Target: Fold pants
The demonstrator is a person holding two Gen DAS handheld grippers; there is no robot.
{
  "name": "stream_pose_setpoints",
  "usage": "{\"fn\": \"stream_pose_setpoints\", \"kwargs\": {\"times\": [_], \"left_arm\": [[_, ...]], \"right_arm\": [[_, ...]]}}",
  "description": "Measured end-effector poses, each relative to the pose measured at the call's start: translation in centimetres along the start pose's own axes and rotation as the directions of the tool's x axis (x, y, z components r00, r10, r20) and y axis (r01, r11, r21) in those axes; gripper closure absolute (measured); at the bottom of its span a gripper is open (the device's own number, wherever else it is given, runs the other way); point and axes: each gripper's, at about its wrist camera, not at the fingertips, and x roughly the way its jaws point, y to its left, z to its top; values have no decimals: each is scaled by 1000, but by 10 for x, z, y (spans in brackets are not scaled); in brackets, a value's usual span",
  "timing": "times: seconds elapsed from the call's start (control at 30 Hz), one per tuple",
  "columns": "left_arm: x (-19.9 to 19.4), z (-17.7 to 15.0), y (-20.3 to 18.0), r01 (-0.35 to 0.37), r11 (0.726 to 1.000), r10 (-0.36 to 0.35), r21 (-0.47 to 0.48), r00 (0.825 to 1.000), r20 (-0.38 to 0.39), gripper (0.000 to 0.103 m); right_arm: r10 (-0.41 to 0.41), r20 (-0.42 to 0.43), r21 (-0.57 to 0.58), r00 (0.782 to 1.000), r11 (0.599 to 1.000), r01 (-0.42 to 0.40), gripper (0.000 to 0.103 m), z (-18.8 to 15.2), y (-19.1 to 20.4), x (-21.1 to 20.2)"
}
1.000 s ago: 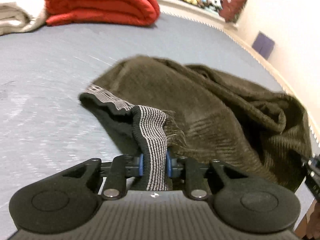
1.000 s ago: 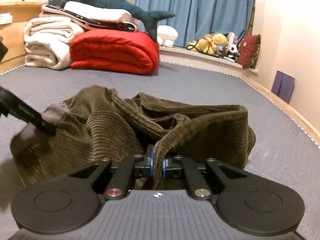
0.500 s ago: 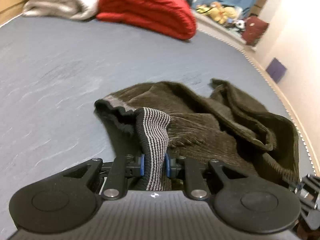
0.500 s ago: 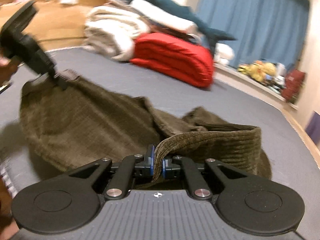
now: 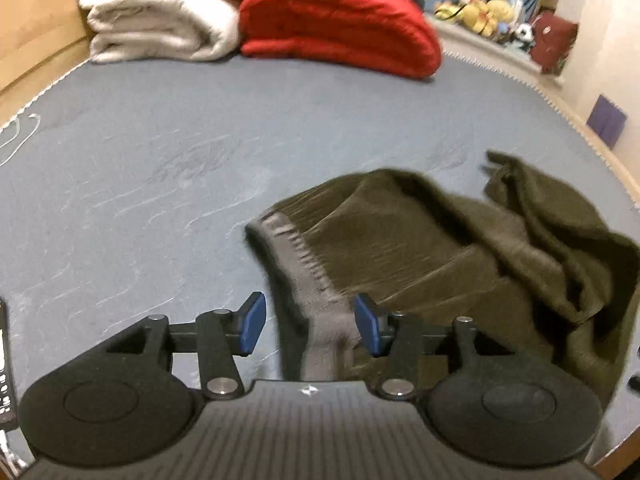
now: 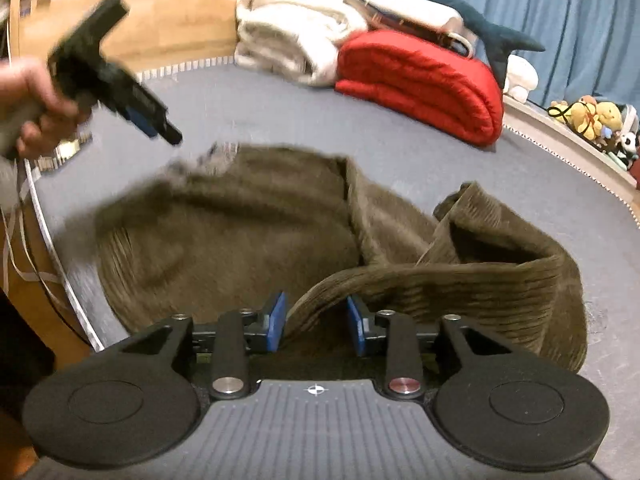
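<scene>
Left gripper (image 5: 306, 322) spread wide, blue pads clear of the grey waistband (image 5: 316, 300) that hangs between them, nothing held. Right gripper (image 6: 316, 318) parted too, a corduroy fold lying loose in the gap, neither pad seen pressing it; seemingly released. From the right view, left gripper up at 10 o'clock, off the cloth, in a blurred hand (image 6: 28, 108). Pants (image 6: 248, 232) spread on the grey bed (image 5: 168, 184), from 12 to 3 o'clock of the left gripper, broad part fairly flat, one leg bunched and doubled over at 2 o'clock. Beyond, at 12 o'clock by the far edge of the bed, a red quilt (image 5: 340, 20) and white blanket (image 5: 160, 12), well apart from the pants. Judged early: pants laid down and let go, not yet smoothed. Left to do: straighten the rumpled leg, lay leg on leg, then fold across.
</scene>
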Motion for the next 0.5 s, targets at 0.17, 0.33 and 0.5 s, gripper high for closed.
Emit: {"fn": "stream_pose_setpoints", "kwargs": {"times": [0.17, 0.33, 0.5], "left_arm": [[5, 1, -42, 59, 998, -59, 32, 998, 16, 49], [16, -7, -95, 97, 989, -98, 109, 995, 5, 49], [24, -13, -117, 110, 981, -109, 162, 994, -14, 49]], "right_arm": [[-136, 144, 88, 980, 988, 124, 46, 39, -60, -13], [-279, 97, 201, 955, 946, 256, 20, 54, -121, 36], [-280, -66, 254, 958, 924, 288, 19, 42, -160, 98]]}}
